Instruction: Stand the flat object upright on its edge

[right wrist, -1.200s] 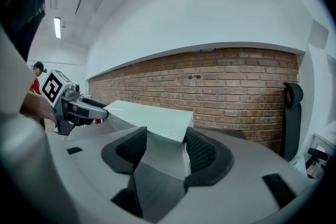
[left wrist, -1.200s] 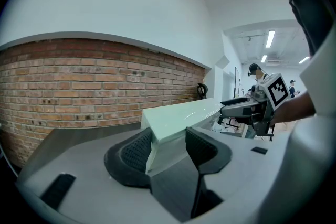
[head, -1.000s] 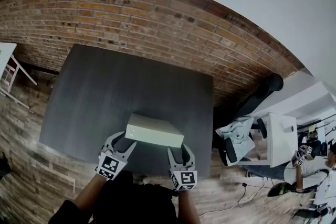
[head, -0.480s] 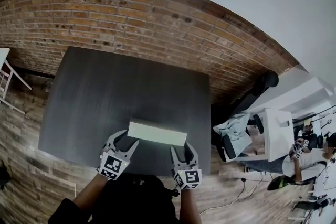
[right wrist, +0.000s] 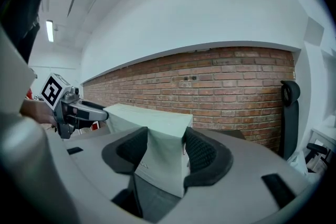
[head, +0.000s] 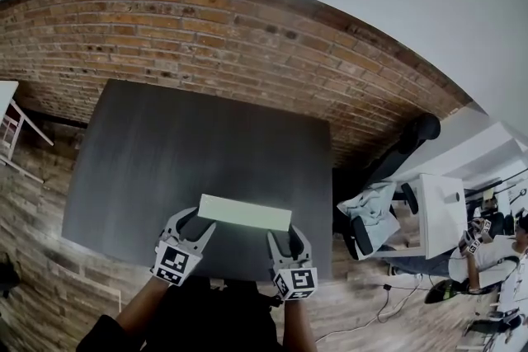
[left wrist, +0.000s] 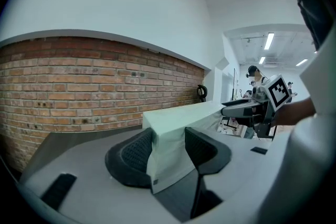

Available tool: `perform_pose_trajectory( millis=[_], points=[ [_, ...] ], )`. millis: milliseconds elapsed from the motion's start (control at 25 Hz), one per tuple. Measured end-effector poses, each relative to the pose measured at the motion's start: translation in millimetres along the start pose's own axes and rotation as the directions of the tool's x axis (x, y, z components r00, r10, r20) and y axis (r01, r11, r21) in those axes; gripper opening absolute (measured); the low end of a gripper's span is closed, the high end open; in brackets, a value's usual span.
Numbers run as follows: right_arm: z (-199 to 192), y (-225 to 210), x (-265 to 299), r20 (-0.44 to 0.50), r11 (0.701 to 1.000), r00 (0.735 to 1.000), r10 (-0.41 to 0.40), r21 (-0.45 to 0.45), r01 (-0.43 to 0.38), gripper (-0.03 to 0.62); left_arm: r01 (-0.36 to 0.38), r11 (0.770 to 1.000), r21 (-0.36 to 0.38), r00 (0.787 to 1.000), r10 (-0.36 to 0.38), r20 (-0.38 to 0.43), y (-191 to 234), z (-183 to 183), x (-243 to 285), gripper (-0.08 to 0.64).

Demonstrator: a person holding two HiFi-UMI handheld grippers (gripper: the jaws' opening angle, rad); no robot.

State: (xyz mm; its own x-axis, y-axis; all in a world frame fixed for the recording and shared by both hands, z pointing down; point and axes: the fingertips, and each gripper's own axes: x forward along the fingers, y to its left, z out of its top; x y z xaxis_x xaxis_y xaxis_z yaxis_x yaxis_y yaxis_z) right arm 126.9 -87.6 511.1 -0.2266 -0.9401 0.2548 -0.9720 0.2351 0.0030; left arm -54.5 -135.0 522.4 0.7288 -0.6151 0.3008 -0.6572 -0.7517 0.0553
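A flat pale-green box (head: 244, 213) stands raised on its long edge over the near part of the dark grey table (head: 181, 152). My left gripper (head: 193, 220) is shut on the box's left end (left wrist: 169, 152), its ribbed pads pressed on both faces. My right gripper (head: 279, 236) is shut on the box's right end (right wrist: 165, 157) in the same way. In the head view only the box's thin top edge shows. The left gripper view shows the right gripper (left wrist: 251, 110) at the box's far end, and the right gripper view shows the left gripper (right wrist: 79, 110) likewise.
A red brick wall (head: 214, 29) runs behind the table. A black office chair (head: 404, 148) and a white desk (head: 441, 214) stand to the right on the wood floor. A person (head: 487, 251) sits at the far right. A white stand (head: 12, 115) is at the left edge.
The box has tipped from lying tilted with its broad top face showing to standing nearly on edge, so only its thin edge faces the head camera. Both grippers kept their hold.
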Motion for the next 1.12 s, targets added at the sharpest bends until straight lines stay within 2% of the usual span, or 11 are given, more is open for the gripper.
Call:
perform_pose_trajectory(
  millis=[480, 760, 1120],
  points=[
    [12.0, -30.0, 18.8, -0.010, 0.998, 0.998, 0.059, 0.005, -0.059, 0.235, -0.061, 0.998, -0.015, 0.998, 0.060, -0.015, -1.5, 18.4, 23.4, 0.210],
    [22.1, -50.3, 37.9, -0.035, 0.996, 0.995, 0.089, -0.023, -0.090, 0.233, -0.090, 0.996, -0.030, 0.996, 0.089, -0.032, 2.6, 23.9, 43.9, 0.210],
    [28.4, -66.9, 57.9, -0.071, 0.996, 0.993, 0.089, -0.014, -0.090, 0.233, -0.097, 0.993, -0.064, 0.993, 0.092, -0.078, 12.4, 25.0, 67.0, 0.210]
  ],
)
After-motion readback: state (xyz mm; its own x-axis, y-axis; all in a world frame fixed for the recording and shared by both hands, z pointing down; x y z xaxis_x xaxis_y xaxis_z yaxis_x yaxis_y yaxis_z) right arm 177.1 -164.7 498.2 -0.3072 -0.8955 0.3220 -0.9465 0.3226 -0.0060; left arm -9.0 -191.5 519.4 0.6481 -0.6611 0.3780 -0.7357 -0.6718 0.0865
